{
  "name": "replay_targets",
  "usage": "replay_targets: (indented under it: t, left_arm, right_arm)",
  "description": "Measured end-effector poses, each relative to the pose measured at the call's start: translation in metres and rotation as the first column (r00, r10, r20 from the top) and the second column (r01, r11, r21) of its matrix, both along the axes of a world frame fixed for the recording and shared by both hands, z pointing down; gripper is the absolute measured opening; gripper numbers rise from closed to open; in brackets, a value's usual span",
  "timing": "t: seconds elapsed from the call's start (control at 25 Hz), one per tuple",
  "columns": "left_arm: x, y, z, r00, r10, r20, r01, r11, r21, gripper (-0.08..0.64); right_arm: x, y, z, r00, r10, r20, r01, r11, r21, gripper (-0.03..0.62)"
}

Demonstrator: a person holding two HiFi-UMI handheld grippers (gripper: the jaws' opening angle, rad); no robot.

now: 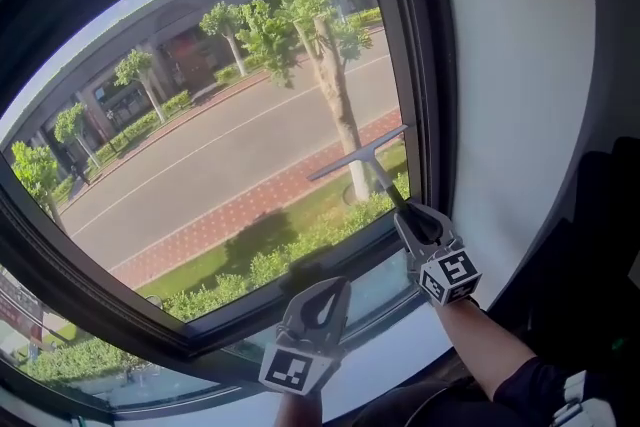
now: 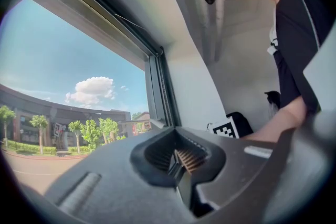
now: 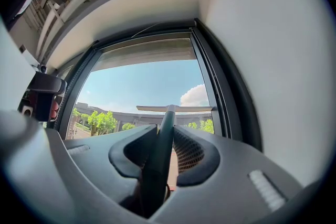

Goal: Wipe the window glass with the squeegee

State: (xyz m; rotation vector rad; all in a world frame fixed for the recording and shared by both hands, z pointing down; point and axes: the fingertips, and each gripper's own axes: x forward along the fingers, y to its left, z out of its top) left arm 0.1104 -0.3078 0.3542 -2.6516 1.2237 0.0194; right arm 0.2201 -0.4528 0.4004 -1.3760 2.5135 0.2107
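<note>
Right gripper [image 1: 412, 220] clamps squeegee [image 1: 357, 155] by dark handle; T-blade at glass [image 1: 200, 165]. Left gripper [image 1: 325, 300] clenched, empty.

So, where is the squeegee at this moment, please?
In the head view the squeegee is at the lower right of the window glass. Its blade is close to the right side of the window frame, and its handle is clamped in the right gripper.

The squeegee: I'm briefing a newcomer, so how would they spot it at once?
Follow the window glass down its dark right frame. Near the lower right corner, the right gripper clamps the squeegee: a thin dark handle ending in a flat crossbar, the only T-shaped tool.
</note>
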Motion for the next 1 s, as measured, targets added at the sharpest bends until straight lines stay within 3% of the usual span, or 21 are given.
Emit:
replay_targets:
  t: [1.0]
  left_arm:
    - [-0.002, -0.005, 0.007, 0.999, 0.035, -0.002, -0.035, 0.999, -0.024, 0.003]
  right_arm:
    - [0.0, 0.005, 0.1, 0.999, -0.017, -0.037, 0.01, 0.987, -0.163, 0.101]
